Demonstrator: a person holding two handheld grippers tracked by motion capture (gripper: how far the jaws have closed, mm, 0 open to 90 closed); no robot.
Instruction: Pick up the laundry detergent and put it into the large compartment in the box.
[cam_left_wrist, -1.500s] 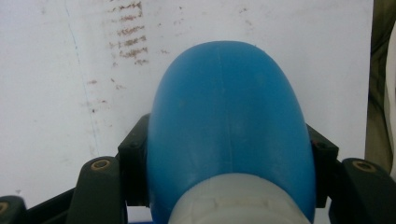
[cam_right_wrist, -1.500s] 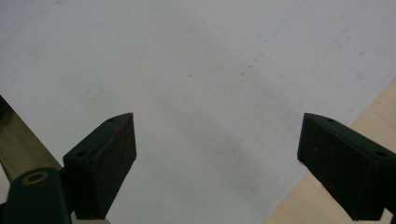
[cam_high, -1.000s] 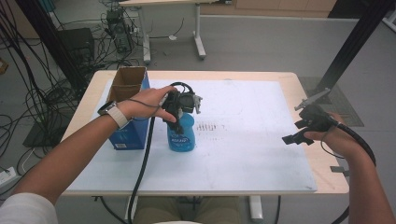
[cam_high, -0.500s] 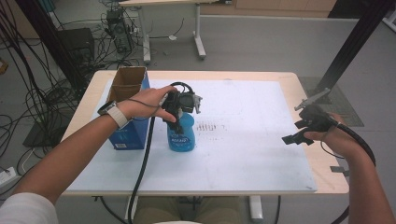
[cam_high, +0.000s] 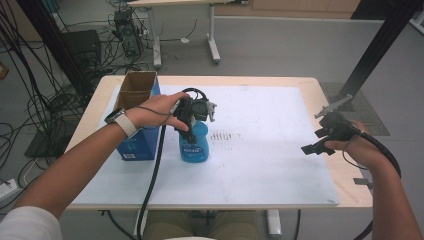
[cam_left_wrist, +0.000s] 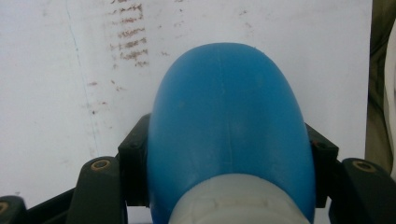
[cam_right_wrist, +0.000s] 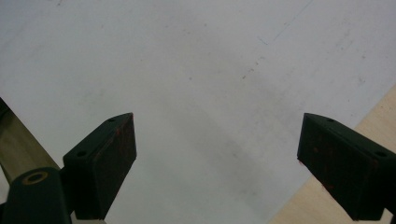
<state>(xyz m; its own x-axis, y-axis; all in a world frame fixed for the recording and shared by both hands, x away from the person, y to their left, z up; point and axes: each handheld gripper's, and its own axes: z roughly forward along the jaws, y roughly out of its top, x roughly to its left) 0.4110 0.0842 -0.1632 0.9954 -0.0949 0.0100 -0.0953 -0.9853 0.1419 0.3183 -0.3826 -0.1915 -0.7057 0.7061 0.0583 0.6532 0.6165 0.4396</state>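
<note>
Left gripper (cam_high: 192, 116) pinching blue bottle (cam_high: 194, 142) on desk (cam_high: 260, 150).
Right gripper (cam_high: 320, 142) jaws spread, holding nothing, near desk edge.

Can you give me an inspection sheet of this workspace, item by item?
Surface: white sheet over a light wooden table, with brownish smudges near the middle.
Job's things: blue plastic bottle with a white cap, upright beside an open blue cardboard box.
Clutter: nothing seen.
Grippers: left tool shut on the bottle near its top; right tool open, empty, above the sheet's right edge.
Cables: black cable trails from the left tool off the front edge.
Surroundings: grey floor, tangled cables, another table's legs.
</note>
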